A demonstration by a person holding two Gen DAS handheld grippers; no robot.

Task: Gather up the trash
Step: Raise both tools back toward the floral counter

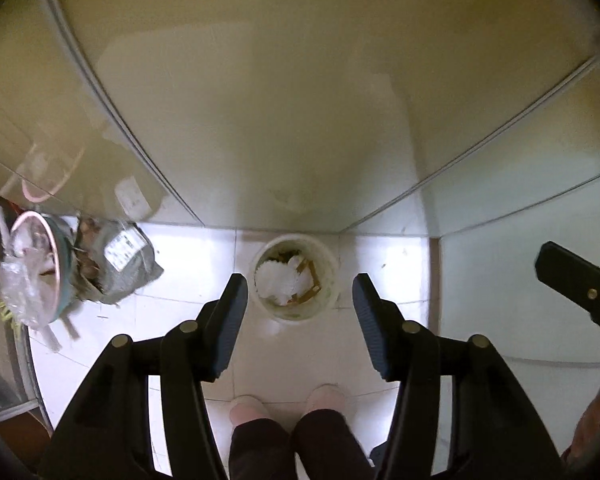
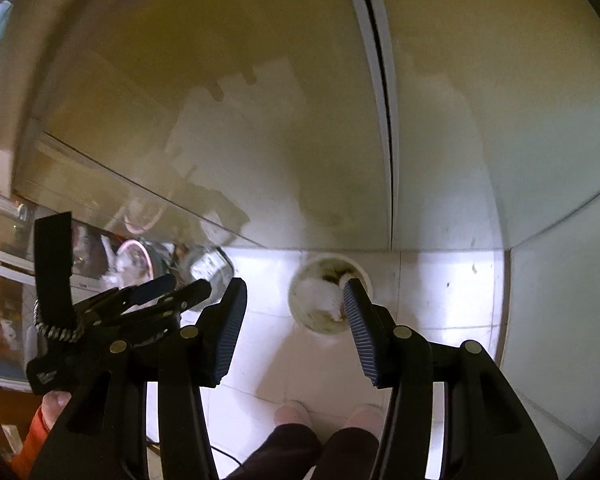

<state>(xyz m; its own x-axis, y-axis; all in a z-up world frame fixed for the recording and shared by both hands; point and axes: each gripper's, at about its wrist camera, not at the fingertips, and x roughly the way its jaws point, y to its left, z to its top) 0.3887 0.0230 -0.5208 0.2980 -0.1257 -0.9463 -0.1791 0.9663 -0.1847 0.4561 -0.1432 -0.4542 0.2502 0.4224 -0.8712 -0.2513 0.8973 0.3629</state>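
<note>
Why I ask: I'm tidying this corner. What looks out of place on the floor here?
The white bin stands upright against the wall, with its trash inside. To its left, a teal bowl lies tipped on its side with crinkled plastic spilling out, beside a slumped grey bag. Those look dumped rather than binned.

White tiled floor (image 1: 188, 320), glossy, carrying a round white bin (image 1: 295, 278) with white crumpled paper inside against the cabinet base, a grey packet (image 1: 120, 258) beside a tipped bowl (image 1: 40, 276) at left, and two slippered feet (image 1: 288, 402).
</note>
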